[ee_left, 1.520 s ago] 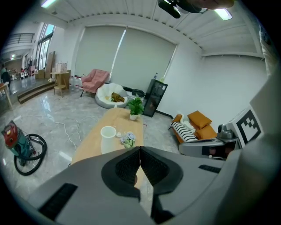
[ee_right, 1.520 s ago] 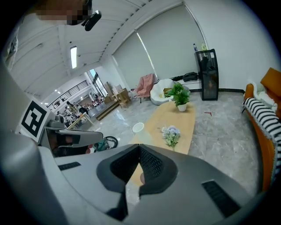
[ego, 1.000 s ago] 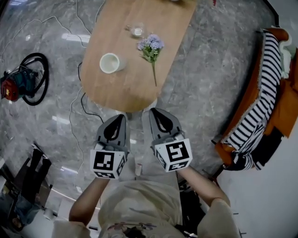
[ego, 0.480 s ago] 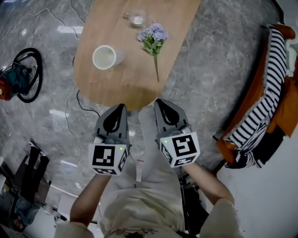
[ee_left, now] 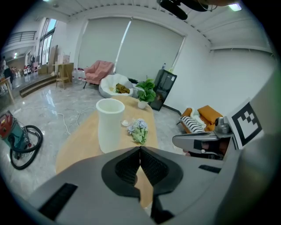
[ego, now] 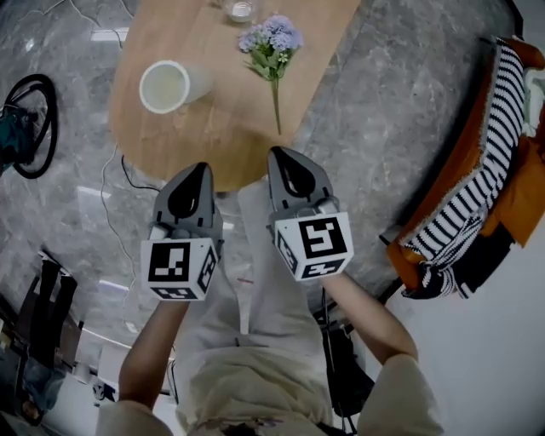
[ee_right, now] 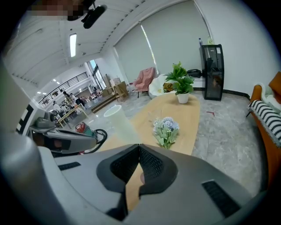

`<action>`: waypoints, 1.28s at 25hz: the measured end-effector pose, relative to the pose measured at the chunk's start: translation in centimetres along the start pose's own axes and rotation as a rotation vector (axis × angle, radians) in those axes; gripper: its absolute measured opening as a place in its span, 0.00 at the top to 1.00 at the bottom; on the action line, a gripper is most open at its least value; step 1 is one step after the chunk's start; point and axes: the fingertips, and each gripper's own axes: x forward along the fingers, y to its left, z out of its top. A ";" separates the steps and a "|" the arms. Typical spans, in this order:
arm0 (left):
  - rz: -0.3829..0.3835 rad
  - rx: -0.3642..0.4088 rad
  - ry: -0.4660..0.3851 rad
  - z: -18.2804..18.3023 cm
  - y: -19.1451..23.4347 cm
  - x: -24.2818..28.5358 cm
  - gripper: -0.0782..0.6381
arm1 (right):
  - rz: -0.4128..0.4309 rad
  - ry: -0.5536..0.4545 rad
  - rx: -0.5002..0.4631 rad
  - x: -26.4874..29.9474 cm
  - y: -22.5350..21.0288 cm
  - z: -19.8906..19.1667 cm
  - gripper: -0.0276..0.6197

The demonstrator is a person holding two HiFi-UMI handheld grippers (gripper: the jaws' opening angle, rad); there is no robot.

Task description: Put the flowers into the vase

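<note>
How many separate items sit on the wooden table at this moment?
4: white vase at the near left, flower bunch lying to its right, small glass dish behind them, potted plant at the far end. None looks hidden.

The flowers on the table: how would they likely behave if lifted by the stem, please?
The flowers probably weigh little: one thin stem, a small bunch of blooms. Gripped low on the stem, they would likely tip head-down, since blooms and leaves sit at one end. The stem lies flat on the table, so it may slip when pinched.
</note>
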 end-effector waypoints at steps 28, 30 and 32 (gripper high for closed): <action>-0.004 -0.009 0.008 -2.6 0.7 6.8 0.88 | -0.058 0.046 0.010 6.8 -4.2 -2.8 0.95; -0.004 -0.006 0.008 -2.5 0.7 7.1 0.88 | -0.060 0.047 0.022 7.3 -4.5 -2.7 0.95; -0.003 -0.010 0.009 -2.4 0.8 7.4 0.88 | -0.058 0.048 0.027 7.8 -4.6 -2.6 0.95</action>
